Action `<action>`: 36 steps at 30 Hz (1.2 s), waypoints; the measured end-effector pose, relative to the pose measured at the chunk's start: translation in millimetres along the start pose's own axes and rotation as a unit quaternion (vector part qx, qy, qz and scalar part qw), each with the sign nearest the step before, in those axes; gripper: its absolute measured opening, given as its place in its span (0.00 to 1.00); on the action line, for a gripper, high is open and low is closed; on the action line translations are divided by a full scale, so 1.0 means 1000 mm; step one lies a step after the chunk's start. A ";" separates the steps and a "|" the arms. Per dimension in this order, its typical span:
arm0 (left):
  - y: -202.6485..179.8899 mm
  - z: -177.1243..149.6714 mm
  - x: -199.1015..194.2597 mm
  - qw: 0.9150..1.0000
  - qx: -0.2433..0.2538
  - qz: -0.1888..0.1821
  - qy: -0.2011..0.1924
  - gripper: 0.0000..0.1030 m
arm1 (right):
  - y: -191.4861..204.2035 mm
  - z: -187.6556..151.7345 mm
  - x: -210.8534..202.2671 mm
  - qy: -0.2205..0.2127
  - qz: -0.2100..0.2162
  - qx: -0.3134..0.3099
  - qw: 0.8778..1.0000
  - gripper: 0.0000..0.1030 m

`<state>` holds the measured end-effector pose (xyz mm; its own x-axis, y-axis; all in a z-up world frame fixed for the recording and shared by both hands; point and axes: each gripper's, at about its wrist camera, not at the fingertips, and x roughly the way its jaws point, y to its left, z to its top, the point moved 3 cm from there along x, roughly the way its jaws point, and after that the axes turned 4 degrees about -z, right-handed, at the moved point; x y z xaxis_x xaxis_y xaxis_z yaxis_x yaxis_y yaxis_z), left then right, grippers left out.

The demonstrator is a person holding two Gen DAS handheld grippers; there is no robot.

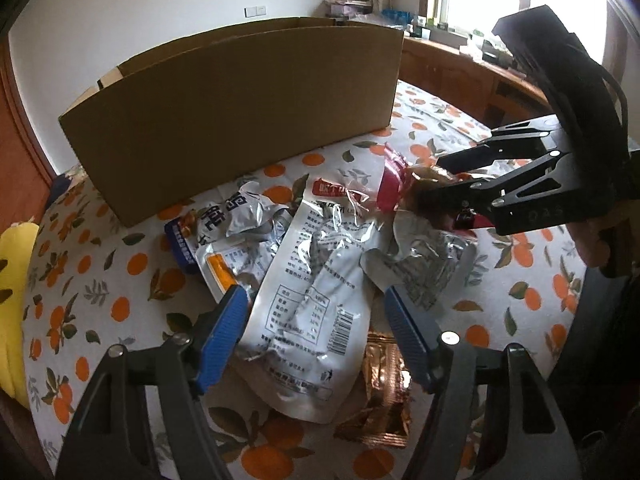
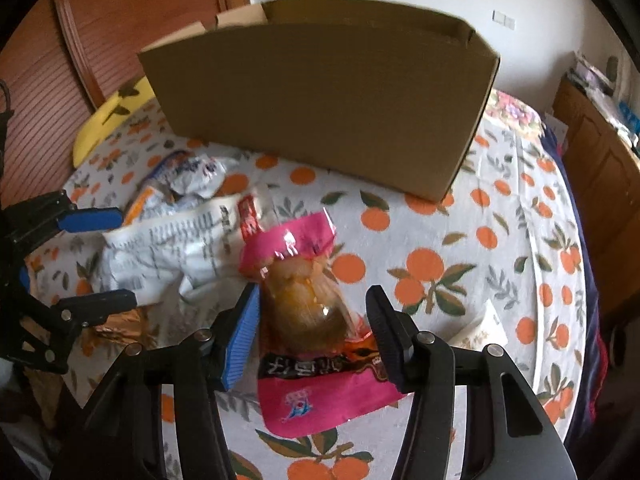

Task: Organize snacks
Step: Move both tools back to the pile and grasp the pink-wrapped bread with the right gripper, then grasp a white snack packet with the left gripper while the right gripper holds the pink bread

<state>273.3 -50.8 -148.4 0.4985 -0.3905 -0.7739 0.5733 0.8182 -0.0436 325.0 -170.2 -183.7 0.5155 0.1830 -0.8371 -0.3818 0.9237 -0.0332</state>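
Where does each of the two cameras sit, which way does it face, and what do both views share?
Left wrist: on the left gripper, looking down past its blue pads at a white snack pouch; the right gripper shows at right.
Right wrist: on the right gripper, looking down at a pink snack packet between its fingers; the left gripper shows at left.
Shared: cardboard box, orange-print cloth, both packets.

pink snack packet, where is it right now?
In the right wrist view the pink snack packet lies on the orange-print cloth between the open right tongs, right of the white pouch and in front of the cardboard box.
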 end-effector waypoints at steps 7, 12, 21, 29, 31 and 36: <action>-0.006 0.009 0.012 0.999 0.036 0.023 0.018 0.71 | 0.000 -0.005 0.008 0.010 -0.017 -0.009 1.000 0.53; -0.007 0.016 0.023 0.996 0.067 0.039 0.036 0.76 | -0.003 -0.005 0.009 0.013 -0.017 -0.004 1.000 0.53; -0.006 0.015 0.028 0.993 0.092 0.040 0.058 0.76 | -0.003 -0.007 0.011 0.011 -0.024 -0.009 1.000 0.53; -0.008 0.008 0.009 0.995 0.077 0.032 0.056 0.33 | -0.003 -0.008 0.010 0.008 -0.024 -0.012 1.000 0.53; 0.000 0.006 0.002 0.997 0.051 0.017 0.055 0.31 | -0.003 -0.008 0.010 0.007 -0.024 -0.012 1.000 0.53; 0.002 0.002 -0.001 0.997 0.048 0.015 0.060 0.38 | -0.003 -0.008 0.009 0.007 -0.026 -0.012 1.000 0.53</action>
<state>274.8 -49.2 -146.5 0.4393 -0.3084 -0.8437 0.6208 0.7831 0.0370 325.0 -173.9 -195.4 0.5236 0.1307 -0.8419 -0.3736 0.9233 -0.0890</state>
